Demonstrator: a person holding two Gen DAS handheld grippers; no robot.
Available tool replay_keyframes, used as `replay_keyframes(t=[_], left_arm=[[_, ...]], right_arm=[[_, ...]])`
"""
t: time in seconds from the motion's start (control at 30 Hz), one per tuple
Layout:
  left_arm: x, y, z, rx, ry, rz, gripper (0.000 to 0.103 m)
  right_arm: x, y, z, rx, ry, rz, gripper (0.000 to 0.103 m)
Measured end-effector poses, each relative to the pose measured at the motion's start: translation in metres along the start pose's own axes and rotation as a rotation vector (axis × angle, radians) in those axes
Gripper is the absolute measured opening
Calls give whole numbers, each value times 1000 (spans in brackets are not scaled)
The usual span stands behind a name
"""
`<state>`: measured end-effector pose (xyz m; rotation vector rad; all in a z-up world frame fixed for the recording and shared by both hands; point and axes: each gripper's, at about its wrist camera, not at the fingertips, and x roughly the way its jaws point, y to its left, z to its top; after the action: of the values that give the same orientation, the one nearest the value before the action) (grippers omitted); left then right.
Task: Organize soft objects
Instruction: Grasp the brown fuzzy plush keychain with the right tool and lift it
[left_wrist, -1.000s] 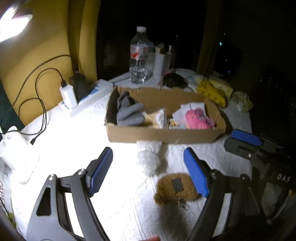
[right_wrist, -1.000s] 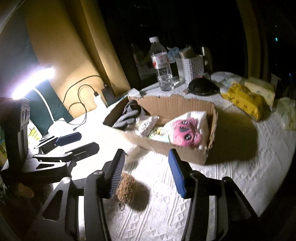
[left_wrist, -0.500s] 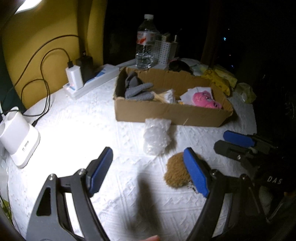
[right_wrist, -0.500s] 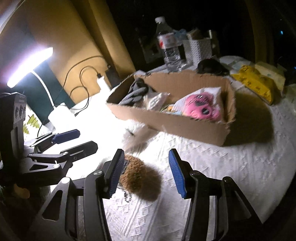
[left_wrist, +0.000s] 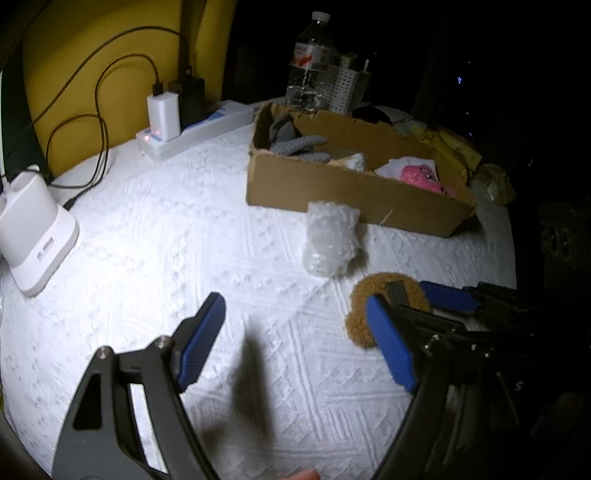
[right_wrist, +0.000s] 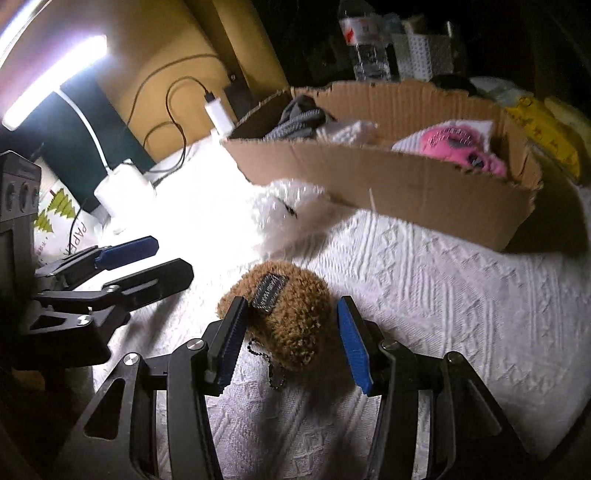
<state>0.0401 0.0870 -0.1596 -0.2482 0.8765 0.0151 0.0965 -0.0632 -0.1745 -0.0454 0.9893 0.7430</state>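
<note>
- Work surface: a white quilted cloth (left_wrist: 155, 236) with raised diamond and zigzag stitching, brightly lit on its left side and in shadow on the right.
- Task item: a brown fuzzy pouch (right_wrist: 284, 314), rounded, curly pile, with a small dark woven label sewn on top and a ball chain trailing from its near end. It lies flat on the cloth, in front of the box and apart from it.
- Bubble-wrap bundle (left_wrist: 330, 240): clear, crinkled, lumpy; it sits on the cloth just in front of the box's near wall, between the box and the pouch.
- Cardboard box (left_wrist: 354, 188): shallow, open-topped, corrugated, with ragged torn edges. Its left end holds grey ribbed knit fabric (left_wrist: 295, 142); white soft material lies in the middle; a pink plush item (right_wrist: 461, 146) with dark markings rests on white material at the right end.
- Right gripper (right_wrist: 291, 332): blue ribbed pads, black frame. Jaws spread, one either side of the pouch; the left pad sits at the pile's edge, the right pad stands clear. No grasp established.
- Left gripper (left_wrist: 295, 339): jaws released and wide, nothing between them but bare cloth.
- Behind the box: a clear plastic water bottle (left_wrist: 308, 66) and a white perforated holder (left_wrist: 345, 90).
- Left edge: a white power strip (left_wrist: 195, 129) with chargers plugged in and black cables.
</note>
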Motion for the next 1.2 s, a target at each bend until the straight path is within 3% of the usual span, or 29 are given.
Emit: replay_keyframes(t=[0.2, 0.23, 0.37, 0.77, 0.97, 1.2], left_arm=[[6, 3, -4, -8, 17, 12, 80], [6, 3, -4, -7, 19, 13, 80], [9, 2, -4, -3, 27, 24, 80], [27, -32, 8, 80, 46, 36, 80], [46, -44, 24, 111, 11, 25, 80], [84, -47, 35, 119, 84, 72, 80]], right_arm=[[8, 3, -2, -17, 26, 29, 51], [7, 4, -2, -21, 22, 37, 41], [3, 2, -1, -20, 12, 53, 35], [-34, -46, -2, 47, -70, -5, 35], [-48, -75, -6, 93, -92, -25, 35], [-61, -104, -10, 138, -109, -53, 35]])
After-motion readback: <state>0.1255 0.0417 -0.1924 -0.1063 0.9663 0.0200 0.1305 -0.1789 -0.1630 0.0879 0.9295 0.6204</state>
